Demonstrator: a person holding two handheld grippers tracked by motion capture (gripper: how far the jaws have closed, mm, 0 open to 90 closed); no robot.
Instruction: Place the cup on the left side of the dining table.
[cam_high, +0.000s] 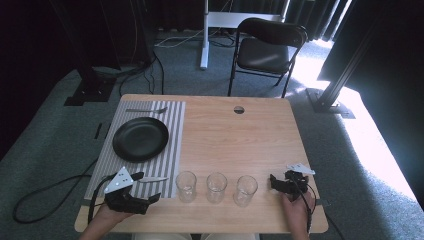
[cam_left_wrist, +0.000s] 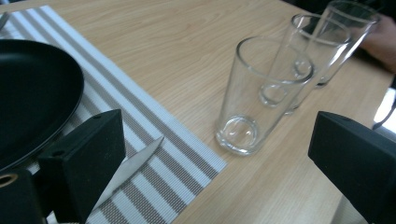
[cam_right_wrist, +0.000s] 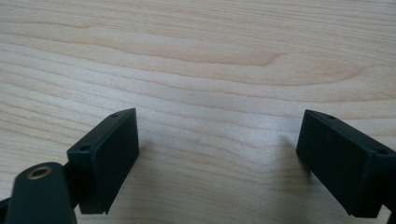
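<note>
In the high view we note the left gripper (cam_high: 148, 186) at the near left corner of the wooden table (cam_high: 240, 140), its jaws spread wide and empty, over the near edge of the striped placemat (cam_high: 172, 145). A knife (cam_high: 152, 179) lies on the mat just beside that gripper, blade pointing toward the nearest glass (cam_high: 186, 186). Two more glasses (cam_high: 216, 187) stand in a row to its right, all upright and apart from each other. A black plate (cam_high: 140, 139) sits on the mat, with a fork (cam_high: 147, 110) beyond it at the far edge. The right gripper (cam_high: 274, 182) rests near the right edge, beside the last glass, not touching it.

In the left gripper view we record both jaws wide apart with nothing between the pads. The knife's blade (cam_left_wrist: 128, 168) lies on the mat, partly hidden behind one jaw. The nearest glass (cam_left_wrist: 259, 95) stands on bare wood just off the mat's edge.

In the right gripper view we find the jaws well open over bare table top (cam_right_wrist: 196, 70), holding nothing.
</note>
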